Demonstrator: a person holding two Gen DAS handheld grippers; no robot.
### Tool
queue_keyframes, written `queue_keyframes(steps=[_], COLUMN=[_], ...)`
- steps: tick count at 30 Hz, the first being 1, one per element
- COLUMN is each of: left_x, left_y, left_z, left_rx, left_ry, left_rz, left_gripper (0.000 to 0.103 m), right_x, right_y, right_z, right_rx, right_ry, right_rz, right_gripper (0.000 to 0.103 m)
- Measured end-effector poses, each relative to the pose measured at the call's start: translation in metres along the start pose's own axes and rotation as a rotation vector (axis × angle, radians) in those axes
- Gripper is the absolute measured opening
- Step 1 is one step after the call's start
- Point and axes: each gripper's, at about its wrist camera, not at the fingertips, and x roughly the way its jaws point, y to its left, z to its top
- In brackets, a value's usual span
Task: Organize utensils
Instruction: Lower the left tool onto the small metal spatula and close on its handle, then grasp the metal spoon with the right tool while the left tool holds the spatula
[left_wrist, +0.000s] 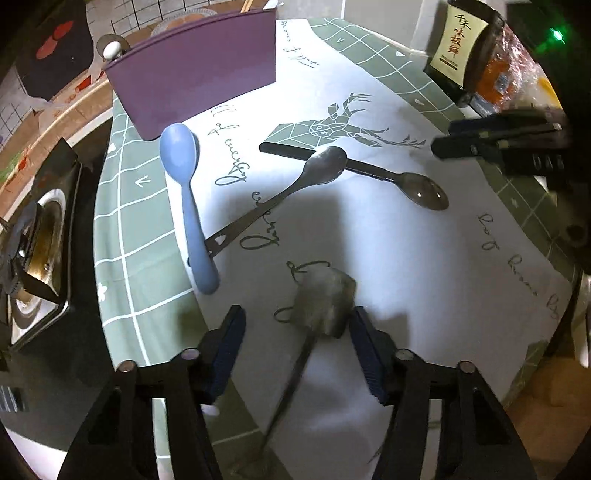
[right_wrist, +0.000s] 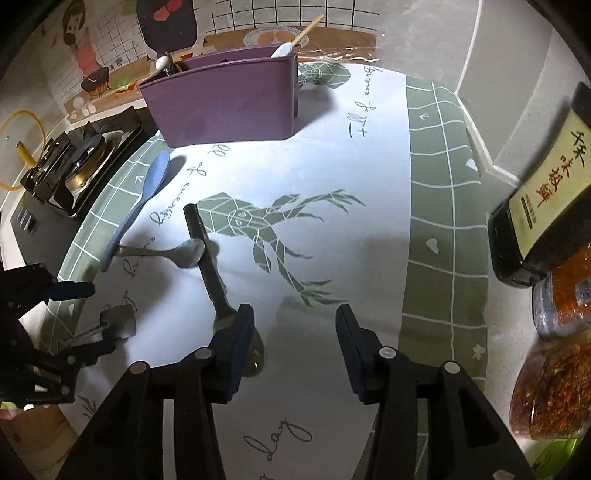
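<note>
We hover our left gripper (left_wrist: 297, 350), jaws parted, over a small metal spatula (left_wrist: 325, 306); our right gripper (right_wrist: 295, 345) gapes empty beside a black-handled spoon (right_wrist: 207, 254), purple caddy (right_wrist: 221, 107) awaiting

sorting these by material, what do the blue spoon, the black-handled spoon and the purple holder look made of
Blue spoon: probably plastic or silicone, matte, one even colour, no glints.
Black-handled spoon: metal bowl, shiny with a bright highlight; the handle looks like dull black plastic.
Purple holder: likely plastic, smooth and matte, with thin, even walls.
</note>
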Motion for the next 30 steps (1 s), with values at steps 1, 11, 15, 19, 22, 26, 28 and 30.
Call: queue_keyframes(steps=[1, 11, 15, 19, 22, 26, 28, 30], left_x=[0.001, -0.001, -0.003, -0.005, -0.006, -0.007, -0.007, -0.008], left_y=[0.0, 0.013, 0.027, 0.041, 0.043, 0.052, 0.061, 0.069], left_z=[0.001, -0.001, -0.006, -0.011, -0.012, -0.013, -0.013, -0.013], left_rx=[-0.007, -0.067, -0.117, -0.16, -0.174, -0.215, -0.252, -0.284], left_ry=[0.002, -0.012, -0.015, -0.016, -0.018, -0.026, -0.028, -0.032], left_rz=[-0.004, 0.032, 0.061, 0.07, 0.081, 0.101, 0.108, 0.109], left_gripper=[0.047, 0.04, 0.04, 0.04, 0.04, 0.04, 0.04, 0.041], right_x=[0.001, 0.02, 0.022, 0.028, 0.04, 0.057, 0.069, 0.069], right_y=[0.001, 0.031, 0.045, 0.06, 0.063, 0.062, 0.062, 0.063], right_z=[-0.002, -0.002, 0.006, 0.024, 0.046, 0.071, 0.077, 0.077], right_rx=[-0.005, -0.083, -0.129, -0.164, -0.148, -0.122, -0.132, -0.148], right_ry=[0.004, 0.036, 0.024, -0.004, -0.017, -0.03, 0.008, 0.004], right_rz=[-0.002, 0.015, 0.0, -0.013, -0.013, -0.05, -0.076, -0.075], right_gripper=[0.05, 0.051, 0.056, 0.06, 0.062, 0.047, 0.028, 0.027])
